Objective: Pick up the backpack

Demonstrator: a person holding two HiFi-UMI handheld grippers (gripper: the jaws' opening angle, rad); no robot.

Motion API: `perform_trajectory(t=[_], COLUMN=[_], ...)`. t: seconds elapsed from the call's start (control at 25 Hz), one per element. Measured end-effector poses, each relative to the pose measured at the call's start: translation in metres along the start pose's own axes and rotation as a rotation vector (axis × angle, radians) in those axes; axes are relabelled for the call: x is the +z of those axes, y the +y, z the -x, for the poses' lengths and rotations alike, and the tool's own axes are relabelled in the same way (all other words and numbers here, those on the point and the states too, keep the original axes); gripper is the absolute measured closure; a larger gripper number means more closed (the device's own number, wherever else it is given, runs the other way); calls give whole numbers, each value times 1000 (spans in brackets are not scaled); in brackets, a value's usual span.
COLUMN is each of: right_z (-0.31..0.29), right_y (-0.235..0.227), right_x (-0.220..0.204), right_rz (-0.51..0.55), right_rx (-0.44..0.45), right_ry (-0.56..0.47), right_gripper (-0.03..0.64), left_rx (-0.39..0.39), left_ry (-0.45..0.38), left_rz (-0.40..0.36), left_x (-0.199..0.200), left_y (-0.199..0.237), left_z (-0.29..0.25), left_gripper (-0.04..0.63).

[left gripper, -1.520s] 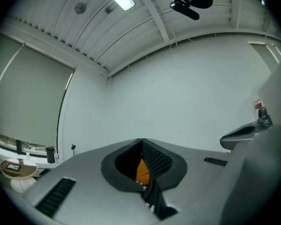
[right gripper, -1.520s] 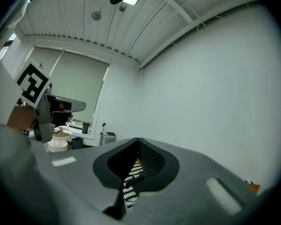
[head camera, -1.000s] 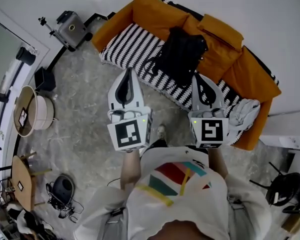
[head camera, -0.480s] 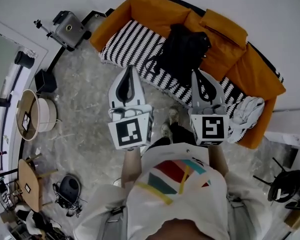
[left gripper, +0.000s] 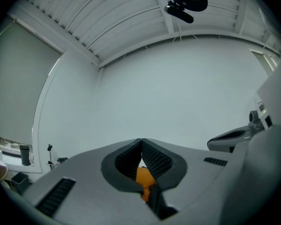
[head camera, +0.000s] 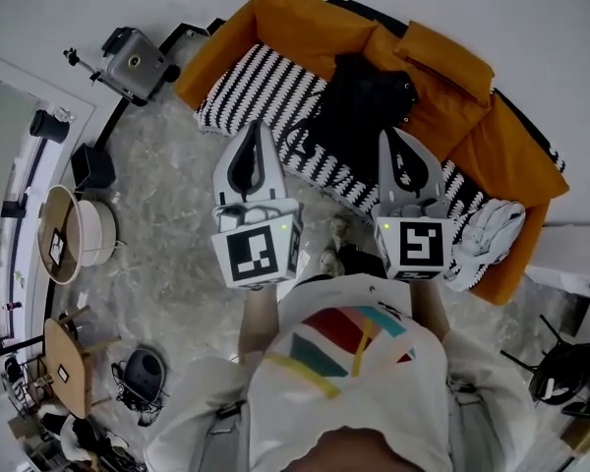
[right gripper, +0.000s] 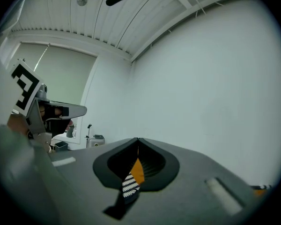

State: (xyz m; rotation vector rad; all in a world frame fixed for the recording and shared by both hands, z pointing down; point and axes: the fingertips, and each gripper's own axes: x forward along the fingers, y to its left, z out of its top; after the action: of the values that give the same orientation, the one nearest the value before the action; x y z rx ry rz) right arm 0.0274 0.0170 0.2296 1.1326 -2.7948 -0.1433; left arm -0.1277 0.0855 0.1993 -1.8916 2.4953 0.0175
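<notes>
The black backpack (head camera: pixel 361 104) leans against the back cushions of an orange sofa (head camera: pixel 492 146), on a black-and-white striped blanket (head camera: pixel 261 82). In the head view my left gripper (head camera: pixel 258 125) is held level in front of the sofa, left of the backpack and short of it. My right gripper (head camera: pixel 392 133) points at the seat edge just below the backpack's right side. Both have their jaws together with nothing held. In the left gripper view the left gripper (left gripper: pixel 141 140) shows only a sliver of orange behind its closed tips. The right gripper (right gripper: pixel 138 139) shows orange and stripes.
A white bundle of cloth (head camera: pixel 486 232) lies on the sofa's right end. A grey device on a stand (head camera: pixel 135 61) sits left of the sofa. A round basket (head camera: pixel 71 234), a wooden stool (head camera: pixel 63 367) and a black object with cables (head camera: pixel 143 374) stand at left. A black chair (head camera: pixel 560 374) is at right.
The person has stepped toward the sofa, one foot now ahead. Both grippers have come closer to the sofa and backpack, still shut.
</notes>
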Motion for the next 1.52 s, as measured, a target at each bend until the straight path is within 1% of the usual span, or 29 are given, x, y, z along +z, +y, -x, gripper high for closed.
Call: perform_trajectory(t=[0.2, 0.36, 0.6, 0.72, 0.88, 1.0, 1.2, 1.44, 1.52], right_z=[-25, -38, -49, -56, -64, -69, -67, -68, -68], right_y=[-35, -65, -101, -114, -125, -130, -129, -129, -134], right_x=[1, -3, -13, -13, -14, -13, -9, -5, -5], right_rz=[-16, -36, -54, -61, -71, -70, -82, -75, -75], right_rx=[-40, -82, -136, -180, -263, -333, -449, -537, -562], right_ry=[-16, -16, -3, -1, 8, 19, 25, 17, 15], right_gripper=[612, 612, 612, 612, 612, 612, 612, 612, 612], left_rx=[-33, -75, -121, -154, -220, -287, -396, -465, -487], left_ry=[-18, -74, -68, -65, -71, -69, -72, -88, -93], left_rz=[11, -3, -4, -1, 12, 11, 0, -3, -14], left_x=[5, 12, 8, 10, 9, 11, 17, 21, 21], left_y=[-12, -29, -50, -55, -56, -59, -63, -61, -64], left_z=[-44, -80, -121, -138, -164, -184, -202, -223, -231], left_gripper=[580, 580, 580, 580, 580, 580, 580, 580, 580])
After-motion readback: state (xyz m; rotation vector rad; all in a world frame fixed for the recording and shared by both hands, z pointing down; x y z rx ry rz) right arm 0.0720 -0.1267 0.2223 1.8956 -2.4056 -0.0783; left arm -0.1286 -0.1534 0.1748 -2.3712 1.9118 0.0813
